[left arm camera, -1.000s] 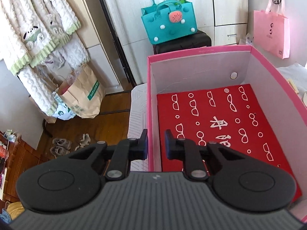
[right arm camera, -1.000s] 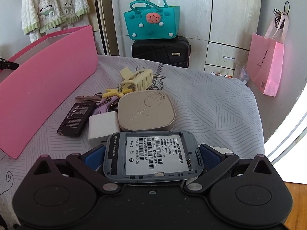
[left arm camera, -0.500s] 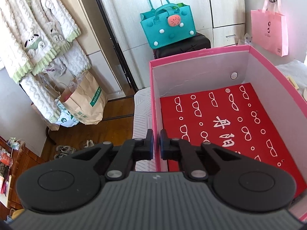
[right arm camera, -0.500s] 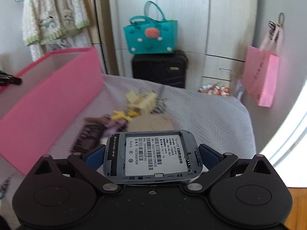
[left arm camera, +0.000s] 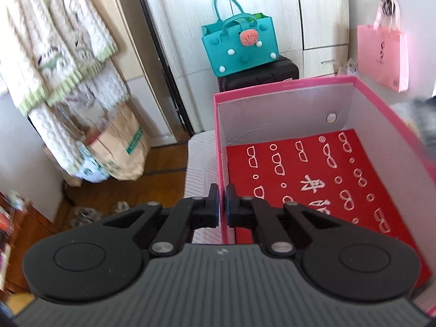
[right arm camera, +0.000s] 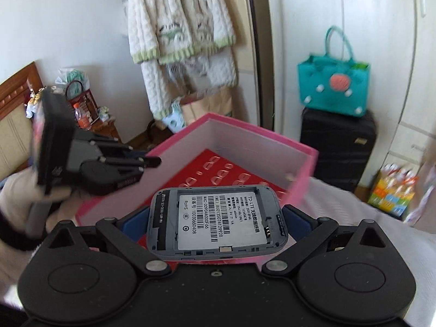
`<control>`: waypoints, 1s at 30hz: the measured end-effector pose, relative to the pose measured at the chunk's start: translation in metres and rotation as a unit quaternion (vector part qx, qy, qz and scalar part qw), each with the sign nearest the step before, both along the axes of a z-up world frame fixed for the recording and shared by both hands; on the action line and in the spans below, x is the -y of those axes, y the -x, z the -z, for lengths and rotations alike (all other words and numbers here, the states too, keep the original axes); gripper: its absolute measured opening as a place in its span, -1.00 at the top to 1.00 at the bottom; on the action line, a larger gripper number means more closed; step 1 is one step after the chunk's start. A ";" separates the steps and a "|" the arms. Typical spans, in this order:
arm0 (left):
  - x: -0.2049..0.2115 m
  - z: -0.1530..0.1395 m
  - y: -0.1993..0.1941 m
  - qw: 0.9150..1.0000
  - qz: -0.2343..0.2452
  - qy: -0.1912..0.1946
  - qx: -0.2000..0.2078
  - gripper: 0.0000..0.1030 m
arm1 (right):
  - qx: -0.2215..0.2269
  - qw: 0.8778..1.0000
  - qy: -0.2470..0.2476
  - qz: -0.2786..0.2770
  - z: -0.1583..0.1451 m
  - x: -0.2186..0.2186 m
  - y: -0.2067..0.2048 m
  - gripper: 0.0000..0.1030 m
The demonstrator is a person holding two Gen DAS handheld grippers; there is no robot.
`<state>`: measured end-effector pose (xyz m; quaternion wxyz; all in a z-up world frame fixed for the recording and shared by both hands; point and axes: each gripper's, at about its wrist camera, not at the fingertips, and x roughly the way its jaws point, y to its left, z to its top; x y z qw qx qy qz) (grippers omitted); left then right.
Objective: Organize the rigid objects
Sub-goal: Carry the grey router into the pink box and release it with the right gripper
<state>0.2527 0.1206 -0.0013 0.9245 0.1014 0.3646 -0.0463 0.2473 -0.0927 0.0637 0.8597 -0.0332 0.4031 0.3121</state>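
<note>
Router: grey router shell (right arm camera: 216, 222), label up, clenched in my right tool (right arm camera: 216, 226), now carried from the bed to above the pink box (right arm camera: 310, 160).
Left tool (left arm camera: 222, 200): has pinched shut on the box's left wall.
Meaning: box steadied; release next, I judge.

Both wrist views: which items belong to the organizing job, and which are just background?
In the job:
- grey router, clamped in right gripper
- pink box, wall pinched by left gripper

Background:
- teal bag
- black suitcase
- pink bag
- hanging robe

router (right arm camera: 216, 222) label "TD-LTE", "RoHS"
</note>
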 end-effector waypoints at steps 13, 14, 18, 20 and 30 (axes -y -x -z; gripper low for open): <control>-0.024 0.008 -0.006 0.995 -0.027 0.097 -0.004 0.97 | -0.212 0.975 -0.025 0.064 0.073 -0.077 -0.113 -0.98; -0.025 0.008 -0.006 0.995 -0.027 0.097 -0.004 0.97 | -0.224 0.971 -0.026 0.074 0.080 -0.078 -0.117 -0.98; -0.024 0.010 -0.005 0.995 -0.026 0.092 -0.002 0.97 | -0.241 0.965 -0.023 0.099 0.104 -0.083 -0.125 -0.97; -0.023 0.010 -0.004 0.995 -0.025 0.093 -0.002 0.97 | -0.246 0.963 -0.020 0.105 0.110 -0.085 -0.126 -0.97; -0.020 0.010 -0.002 0.996 -0.025 0.086 0.000 0.97 | -0.246 0.959 -0.020 0.142 0.117 -0.085 -0.131 -0.99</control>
